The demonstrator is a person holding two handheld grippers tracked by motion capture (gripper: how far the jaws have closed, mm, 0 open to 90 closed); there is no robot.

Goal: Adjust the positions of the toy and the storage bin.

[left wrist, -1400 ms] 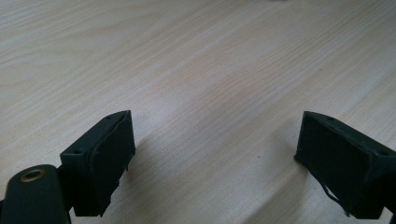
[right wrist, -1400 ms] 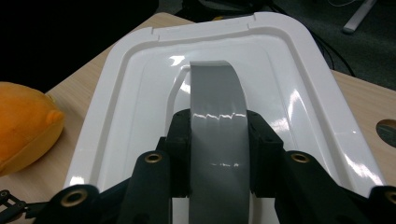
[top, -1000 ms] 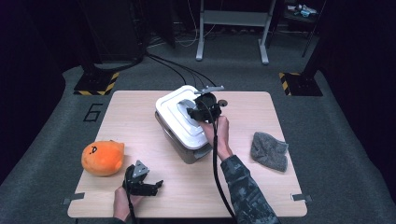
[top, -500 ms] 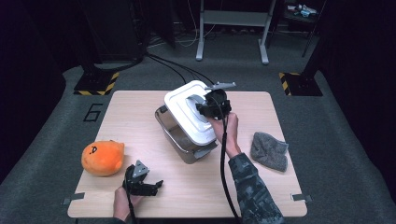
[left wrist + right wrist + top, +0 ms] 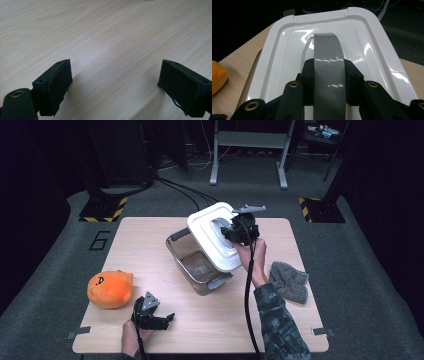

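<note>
Here, the right tongs (image 5: 239, 233) are clamped on the grey arched handle (image 5: 327, 60) at the centre of a white rectangular plastic lid (image 5: 212, 236), seen from above the pale wooden desk (image 5: 150, 245). The lid sits directly at the tips of these tongs, its handle strap running between the two black jaws, which press against its sides in the right gripper view. The lid is held tilted, its top face turned toward the person's side and to the right, one long edge low over the open clear smoky plastic storage box (image 5: 197, 265) and the opposite edge raised toward the far side of the desk. Its long axis runs diagonally, from the far left to the near right of the desk in the high view. The box stands below and just left of the lid, near the desk's middle.

The left tongs (image 5: 150, 316) rest at the near edge of the desk, jaws standing wide apart with bare wood between them. An orange round plush toy (image 5: 110, 289) lies just beside them to the left. A grey crumpled cloth (image 5: 289, 281) lies on the right side of the desk, beside the person's camouflage sleeve (image 5: 277, 325).
</note>
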